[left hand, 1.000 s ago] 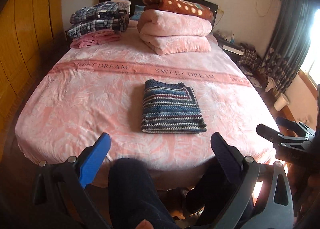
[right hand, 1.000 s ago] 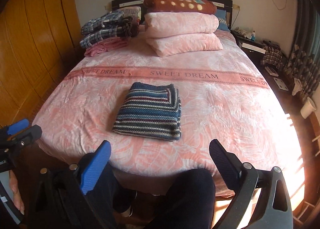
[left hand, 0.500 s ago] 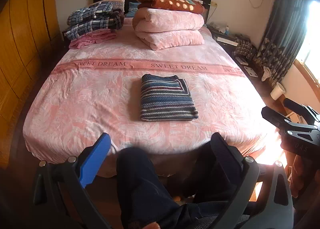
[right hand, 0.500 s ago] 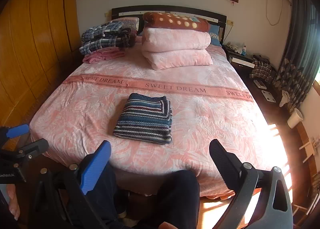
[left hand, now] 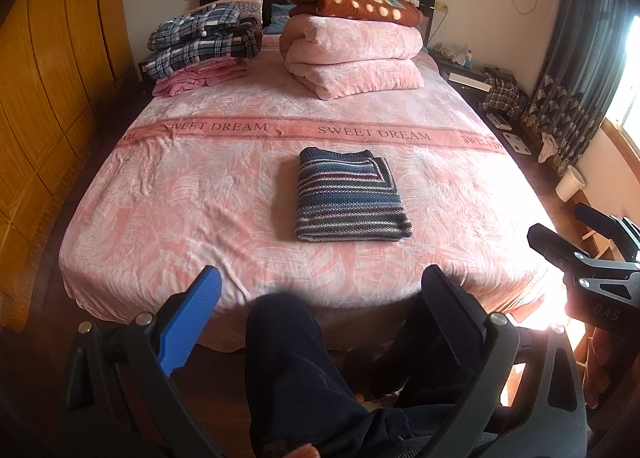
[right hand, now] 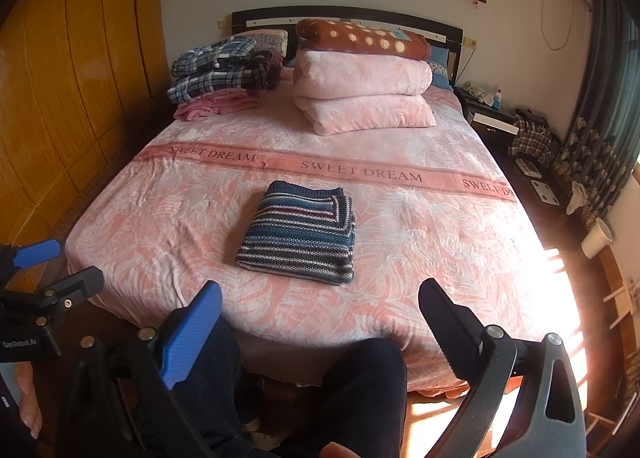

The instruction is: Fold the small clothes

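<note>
Left gripper (left hand: 320, 294) wide, holding nothing, pulled back since a second ago; folded blue striped knit sweater (left hand: 348, 194) lies well ahead on pink leaf-print bed (left hand: 160, 218). Right gripper (right hand: 320, 298) also wide and empty, likewise retreated; sweater (right hand: 300, 236) ahead, slightly left. Fold looks finished.

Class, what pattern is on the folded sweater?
Horizontal stripes, blue with grey and dark red, on the folded sweater; left wrist view.

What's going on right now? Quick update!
Left gripper and right gripper open, empty, off the bed. Striped sweater folded, lying mid-bed. Nothing in the way.
</note>
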`<state>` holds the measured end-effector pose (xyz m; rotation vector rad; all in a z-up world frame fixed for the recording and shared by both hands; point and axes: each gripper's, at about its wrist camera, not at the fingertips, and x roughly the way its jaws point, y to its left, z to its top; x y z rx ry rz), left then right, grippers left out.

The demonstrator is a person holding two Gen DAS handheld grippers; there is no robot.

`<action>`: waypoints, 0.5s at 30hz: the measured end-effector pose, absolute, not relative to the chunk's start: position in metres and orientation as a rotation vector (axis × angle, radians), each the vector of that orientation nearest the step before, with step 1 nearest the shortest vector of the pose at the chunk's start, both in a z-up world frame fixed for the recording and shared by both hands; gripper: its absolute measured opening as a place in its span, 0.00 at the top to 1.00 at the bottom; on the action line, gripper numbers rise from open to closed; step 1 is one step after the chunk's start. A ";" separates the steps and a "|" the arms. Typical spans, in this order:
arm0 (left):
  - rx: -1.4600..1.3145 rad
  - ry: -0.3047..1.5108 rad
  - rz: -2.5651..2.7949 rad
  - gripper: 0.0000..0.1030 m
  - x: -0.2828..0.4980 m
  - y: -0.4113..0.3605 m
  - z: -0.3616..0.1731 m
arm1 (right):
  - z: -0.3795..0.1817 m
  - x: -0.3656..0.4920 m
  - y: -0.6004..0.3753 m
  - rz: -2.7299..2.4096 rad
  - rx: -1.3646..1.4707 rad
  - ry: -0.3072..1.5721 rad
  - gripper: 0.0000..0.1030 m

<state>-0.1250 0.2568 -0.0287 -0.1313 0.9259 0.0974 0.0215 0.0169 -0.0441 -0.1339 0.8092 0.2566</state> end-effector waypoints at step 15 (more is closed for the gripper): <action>-0.120 0.913 0.113 0.03 -0.126 0.256 -0.023 | -0.046 0.023 0.020 0.268 -0.145 0.818 0.04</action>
